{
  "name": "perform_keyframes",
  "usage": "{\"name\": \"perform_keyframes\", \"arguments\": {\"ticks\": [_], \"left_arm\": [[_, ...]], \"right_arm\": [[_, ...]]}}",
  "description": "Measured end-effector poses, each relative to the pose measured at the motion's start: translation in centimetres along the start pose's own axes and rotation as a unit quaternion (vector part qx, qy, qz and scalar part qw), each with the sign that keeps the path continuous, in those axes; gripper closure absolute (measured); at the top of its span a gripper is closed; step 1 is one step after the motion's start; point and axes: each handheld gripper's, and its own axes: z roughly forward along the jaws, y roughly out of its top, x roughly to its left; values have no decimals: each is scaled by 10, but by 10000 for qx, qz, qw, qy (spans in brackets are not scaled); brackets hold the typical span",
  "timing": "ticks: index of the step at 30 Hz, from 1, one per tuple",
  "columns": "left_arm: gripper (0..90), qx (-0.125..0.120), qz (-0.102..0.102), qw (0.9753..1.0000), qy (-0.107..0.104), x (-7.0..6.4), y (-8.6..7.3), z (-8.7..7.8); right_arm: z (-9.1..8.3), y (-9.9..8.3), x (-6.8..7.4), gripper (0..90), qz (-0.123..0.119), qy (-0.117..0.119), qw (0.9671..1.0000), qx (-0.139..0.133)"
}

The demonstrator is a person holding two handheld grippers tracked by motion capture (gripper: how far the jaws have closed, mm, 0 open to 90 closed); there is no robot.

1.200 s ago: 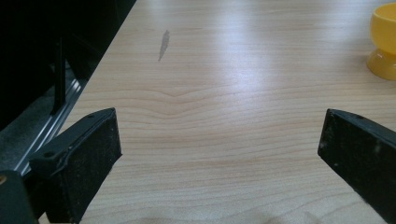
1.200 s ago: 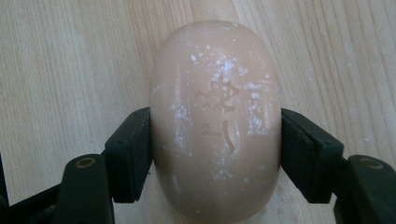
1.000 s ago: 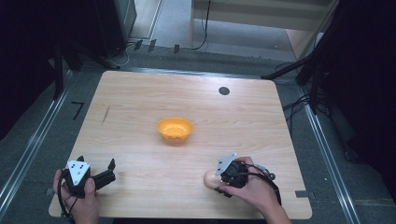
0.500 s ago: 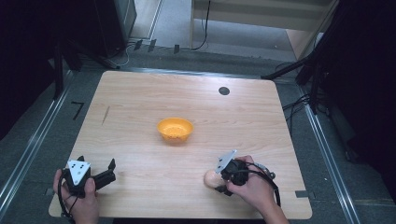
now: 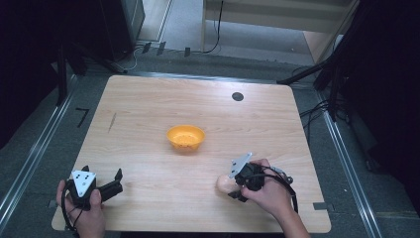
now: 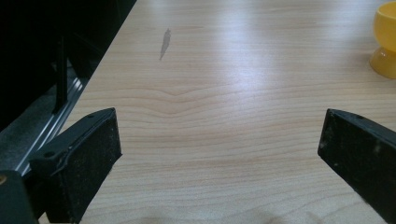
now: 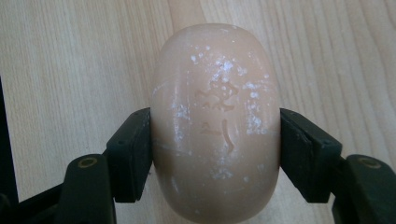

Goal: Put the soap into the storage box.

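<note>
A peach-coloured oval bar of soap (image 7: 215,126) with an embossed mark sits between the black jaws of my right gripper (image 7: 215,154), which press on both its sides. In the high view that soap (image 5: 225,184) and right gripper (image 5: 236,184) are low over the table's front right. My left gripper (image 5: 117,181) rests at the front left corner, jaws wide apart with nothing between them (image 6: 219,154). An orange bowl (image 5: 185,137) stands at the table's middle; its edge (image 6: 385,42) appears at the top right of the left gripper view.
The light wooden table (image 5: 148,109) has a black round cap (image 5: 237,96) near its far edge and a dark streak (image 5: 112,122) at the left. Metal rails and cables run along the floor on both sides.
My right hand and the soap shifted slightly forward and right. The left gripper has stayed still.
</note>
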Motion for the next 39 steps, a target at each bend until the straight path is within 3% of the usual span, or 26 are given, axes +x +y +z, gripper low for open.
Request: {"name": "perform_keyframes", "arguments": {"ticks": [18, 23, 30, 39], "left_arm": [[0, 3, 51, 10000, -81, -1, 0, 0], [0, 34, 198, 9998, -92, -4, 0, 0], [0, 34, 170, 9998, -113, -3, 0, 0], [0, 55, 202, 9997, -105, -4, 0, 0]], "right_arm": [[-13, 28, -22, 337, -148, -59, 9999, 24], [-16, 35, -29, 337, -180, -54, 9998, -3], [-19, 47, -34, 337, -206, -123, 9997, -27], [-21, 64, -41, 337, -371, -43, 9993, -43]]}}
